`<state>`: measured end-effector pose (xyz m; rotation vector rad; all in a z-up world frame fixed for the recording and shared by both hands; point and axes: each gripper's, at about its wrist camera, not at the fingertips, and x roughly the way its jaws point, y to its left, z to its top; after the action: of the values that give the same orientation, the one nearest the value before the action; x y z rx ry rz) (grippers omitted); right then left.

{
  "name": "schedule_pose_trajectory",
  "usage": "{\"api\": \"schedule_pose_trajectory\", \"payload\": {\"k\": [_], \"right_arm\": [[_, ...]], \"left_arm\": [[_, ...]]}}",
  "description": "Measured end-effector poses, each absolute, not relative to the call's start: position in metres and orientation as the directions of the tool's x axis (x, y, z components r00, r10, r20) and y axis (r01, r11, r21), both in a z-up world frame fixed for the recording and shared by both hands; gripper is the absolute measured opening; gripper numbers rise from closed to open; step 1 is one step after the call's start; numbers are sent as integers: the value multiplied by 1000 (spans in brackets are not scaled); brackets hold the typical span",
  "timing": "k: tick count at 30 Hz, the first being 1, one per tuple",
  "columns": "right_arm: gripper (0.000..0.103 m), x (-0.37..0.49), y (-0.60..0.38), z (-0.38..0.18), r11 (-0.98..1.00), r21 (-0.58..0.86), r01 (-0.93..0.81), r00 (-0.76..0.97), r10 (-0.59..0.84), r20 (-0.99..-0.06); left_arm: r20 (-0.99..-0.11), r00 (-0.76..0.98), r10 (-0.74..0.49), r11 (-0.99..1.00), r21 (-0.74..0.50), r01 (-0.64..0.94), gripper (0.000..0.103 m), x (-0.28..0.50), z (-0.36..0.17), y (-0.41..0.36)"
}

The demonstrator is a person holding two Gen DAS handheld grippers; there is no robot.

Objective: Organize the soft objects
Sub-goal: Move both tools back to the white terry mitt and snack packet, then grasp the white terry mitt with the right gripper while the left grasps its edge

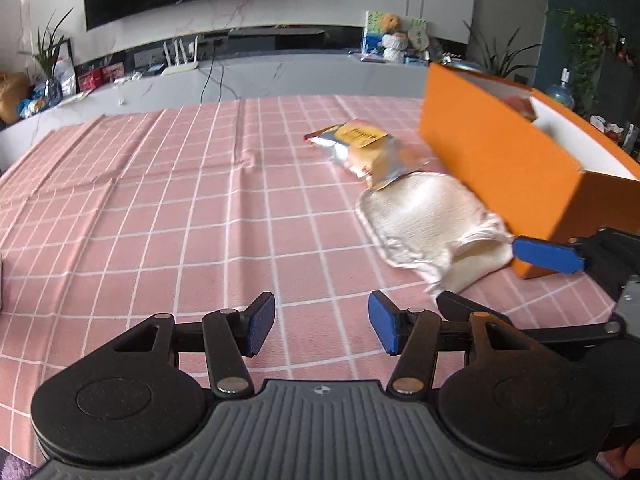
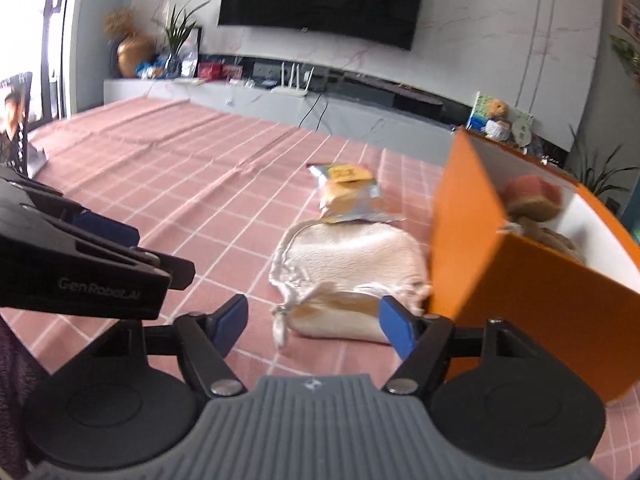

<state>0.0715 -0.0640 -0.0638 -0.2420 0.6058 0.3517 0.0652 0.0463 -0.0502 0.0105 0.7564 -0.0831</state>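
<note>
A cream drawstring pouch (image 1: 424, 224) (image 2: 352, 264) lies on the pink checked cloth against the orange box (image 1: 500, 168) (image 2: 540, 300). A silver and yellow snack packet (image 1: 360, 148) (image 2: 348, 192) rests just beyond it, overlapping its far edge. A brown and pink plush toy (image 2: 532, 196) sits inside the box. My right gripper (image 2: 312, 324) (image 1: 478, 274) is open around the pouch's near, gathered end; the right pad is at the pouch's corner and the left pad stands clear of it. My left gripper (image 1: 322, 326) is open over bare cloth, left of the pouch.
The pink checked tablecloth (image 1: 160, 220) stretches to the left and far side. Behind the table runs a low white cabinet (image 1: 280, 72) with a router, plants and toys, under a wall TV. A dark stand (image 2: 18, 128) is at the table's far left.
</note>
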Motion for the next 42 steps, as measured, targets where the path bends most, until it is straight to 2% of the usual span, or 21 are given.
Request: {"api": "schedule_pose_trajectory", "payload": {"k": [6,8,9,10,12,19,24,26,28,30,31,35,38,40,42], "right_arm": [[46,104,-52,-83,912,-121,-392,730,229,-644],[31,108,-51,-85,913,-100,-395,728,245,-641],[14,110,-50,-85,909,-86,-408,719,262,-644],[8,110,-47,-85,904,-86,-420,716,271,-643],[6,108,-39,-84,892,-112,-438,719,273,-639],[4,92,-7,-75,835,-49,-548,673,406,-619],[8,85,1,-77,824,-74,-561,659,391,-642],[13,81,-9,-73,829,-75,-554,661,383,-646],[29,74,-20,-67,836,-86,-542,671,369,-644],[38,65,-32,-62,842,-103,-529,686,352,-637],[39,60,-38,-60,846,-113,-520,695,343,-632],[39,46,-57,-55,872,-167,-461,745,278,-606],[37,50,-63,-53,894,-212,-394,787,210,-581],[26,59,-61,-54,893,-243,-378,798,182,-575],[25,68,-57,-57,892,-273,-360,815,158,-557]], "left_arm": [[-718,692,-73,997,-48,55,64,79,-61,57],[-724,686,-79,997,-56,56,64,82,-63,59],[-726,683,-82,997,-59,57,64,84,-63,59],[-728,680,-86,996,-62,59,64,86,-63,59],[-727,680,-96,995,-72,63,63,88,-63,59],[-727,683,-72,995,-96,2,63,80,-56,79],[-733,678,-58,989,-137,-63,63,68,-51,97],[-727,684,-62,986,-150,-70,66,67,-49,99],[-720,690,-77,984,-167,-65,68,69,-46,97],[-713,693,-109,980,-195,-46,69,70,-43,92],[-710,692,-132,976,-213,-33,70,71,-43,89],[-694,682,-230,953,-302,15,76,75,-46,77],[-685,674,-277,932,-363,14,85,80,-50,72],[-673,685,-279,926,-376,8,85,82,-51,70],[-671,689,-272,926,-378,-2,86,87,-52,67]]}}
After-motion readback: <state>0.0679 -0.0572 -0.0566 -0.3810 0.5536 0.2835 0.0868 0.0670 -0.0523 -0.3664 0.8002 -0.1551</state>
